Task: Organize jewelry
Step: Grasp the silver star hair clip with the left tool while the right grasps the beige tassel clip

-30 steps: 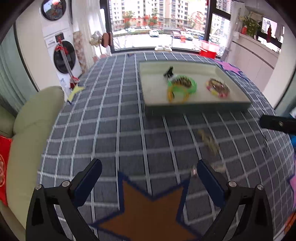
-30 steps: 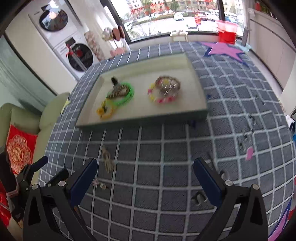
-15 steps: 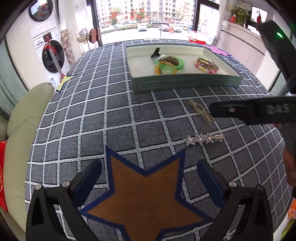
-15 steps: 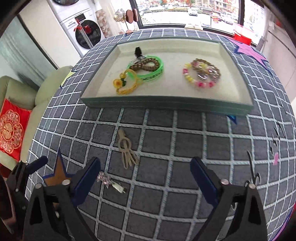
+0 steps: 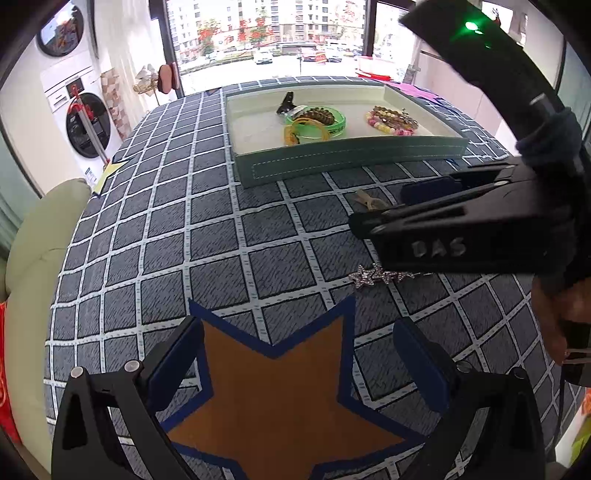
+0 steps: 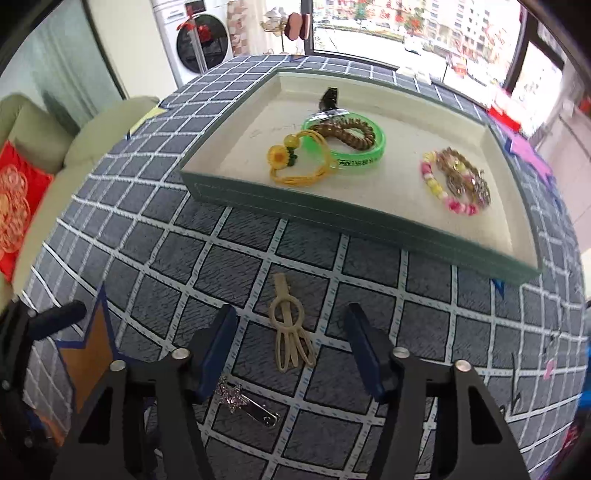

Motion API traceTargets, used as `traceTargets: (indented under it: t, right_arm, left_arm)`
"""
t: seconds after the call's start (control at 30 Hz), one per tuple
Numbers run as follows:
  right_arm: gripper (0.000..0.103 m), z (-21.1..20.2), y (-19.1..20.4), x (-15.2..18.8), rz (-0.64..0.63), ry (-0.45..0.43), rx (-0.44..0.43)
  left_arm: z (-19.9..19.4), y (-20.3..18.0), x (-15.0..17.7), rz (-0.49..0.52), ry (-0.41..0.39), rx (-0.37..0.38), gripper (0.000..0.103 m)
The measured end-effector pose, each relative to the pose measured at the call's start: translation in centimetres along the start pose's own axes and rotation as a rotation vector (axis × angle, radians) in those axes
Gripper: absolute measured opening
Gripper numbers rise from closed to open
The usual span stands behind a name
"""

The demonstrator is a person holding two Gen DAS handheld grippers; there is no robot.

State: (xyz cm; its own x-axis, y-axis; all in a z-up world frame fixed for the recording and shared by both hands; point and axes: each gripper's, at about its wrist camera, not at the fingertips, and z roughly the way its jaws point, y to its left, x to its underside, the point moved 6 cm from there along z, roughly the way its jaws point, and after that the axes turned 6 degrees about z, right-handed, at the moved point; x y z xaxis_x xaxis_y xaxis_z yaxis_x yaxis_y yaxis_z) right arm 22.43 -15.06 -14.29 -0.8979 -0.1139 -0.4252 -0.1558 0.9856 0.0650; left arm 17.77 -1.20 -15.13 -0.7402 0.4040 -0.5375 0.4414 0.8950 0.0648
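Note:
A beige hair clip point(image 6: 290, 328) lies on the checked cloth between the open fingers of my right gripper point(image 6: 291, 349); it also shows in the left wrist view point(image 5: 369, 201). A sparkly star clip point(image 6: 243, 400) lies just below the right gripper's left finger, also seen in the left wrist view point(image 5: 376, 275). A green tray point(image 6: 369, 216) behind holds a green bangle point(image 6: 354, 147), a yellow flower tie point(image 6: 299, 162), a black clip point(image 6: 328, 98) and beaded bracelets point(image 6: 456, 182). My left gripper point(image 5: 299, 365) is open and empty above an orange star patch point(image 5: 273, 391).
The right gripper's body point(image 5: 461, 232) crosses the right side of the left wrist view. A sofa point(image 5: 33, 240) with a red cushion point(image 6: 14, 206) stands left of the table. A washing machine point(image 5: 85, 125) and a window point(image 5: 273, 33) are behind.
My right gripper has moved forward and down so its fingers now straddle the beige clip. My left gripper has lowered slightly over the star patch.

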Motion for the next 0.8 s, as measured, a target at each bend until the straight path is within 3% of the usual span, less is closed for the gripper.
traceTargets:
  t: [0.07, 0.17, 0.37, 0.4, 0.5, 0.6, 0.8]
  right_arm:
    - [0.037, -0.1, 0.2, -0.1, -0.017, -0.008, 0.011]
    - [0.021, -0.4, -0.4, -0.2, 0.000, -0.007, 0.003]
    - [0.021, -0.8, -1.8, -0.2, 0.054, -0.032, -0.007]
    - [0.021, -0.8, -2.1, -0.3, 0.067, -0.034, -0.011]
    - [0.021, -1.4, -3.6, -0.2, 0.107, -0.038, -0.018]
    - [0.021, -2.0, -4.7, -0.1, 0.128, -0.042, -0.019]
    - [0.021, -2.7, -6.7, 0.6, 0.199, -0.040, -0.047]
  left_arm:
    - [-0.1, -0.2, -0.2, 0.016, -0.006, 0.005, 0.103]
    - [-0.2, -0.7, -0.7, 0.042, -0.016, 0.013, 0.103]
    - [-0.1, -2.0, -1.6, 0.110, -0.023, 0.038, 0.103]
    - [0.1, -2.3, -1.8, 0.124, -0.018, 0.047, 0.098]
    - [0.8, -3.1, -2.3, 0.156, 0.000, 0.064, 0.096]
    - [1.1, -3.9, -2.6, 0.203, 0.007, 0.081, 0.084]
    - [1.6, -6.0, -3.3, 0.309, 0.017, 0.128, 0.084]
